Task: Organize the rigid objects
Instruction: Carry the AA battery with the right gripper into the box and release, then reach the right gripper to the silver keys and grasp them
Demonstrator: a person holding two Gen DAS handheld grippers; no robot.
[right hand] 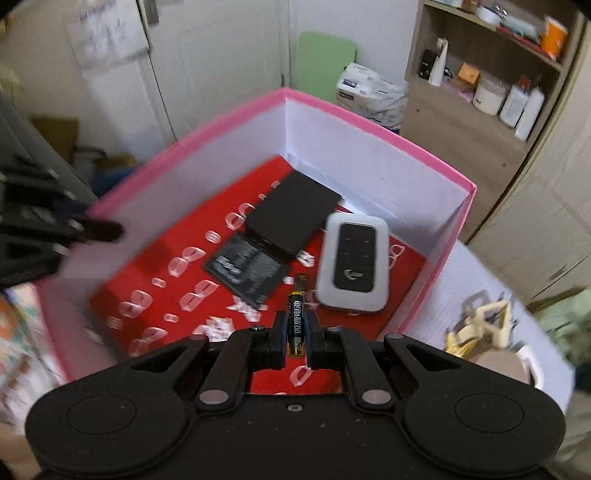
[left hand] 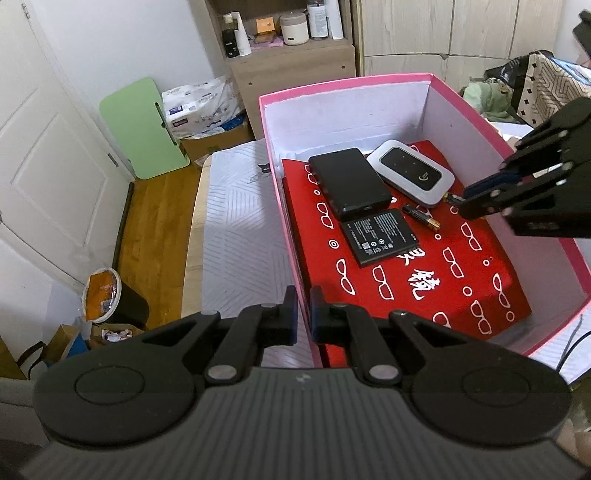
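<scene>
You are working in a home bedroom. A white panelled door [left hand: 48,155] stands over wood flooring [left hand: 155,229], and a quilted mattress [left hand: 236,229] lies beside it. Wooden shelves [left hand: 284,40] hold toiletry bottles and jars, next to a tall wardrobe [left hand: 443,29]. A bin [left hand: 114,299] sits by the door.

Two slim black-and-gold cylindrical batteries: one [right hand: 295,325] between the right jaws, another [left hand: 421,218] lying ahead of them. One flat black rectangular battery pack [left hand: 380,236]. One black rectangular box-shaped device [left hand: 349,182]. One white rounded pocket router with black face [left hand: 410,171]. One pink cardboard box [left hand: 347,83].
</scene>
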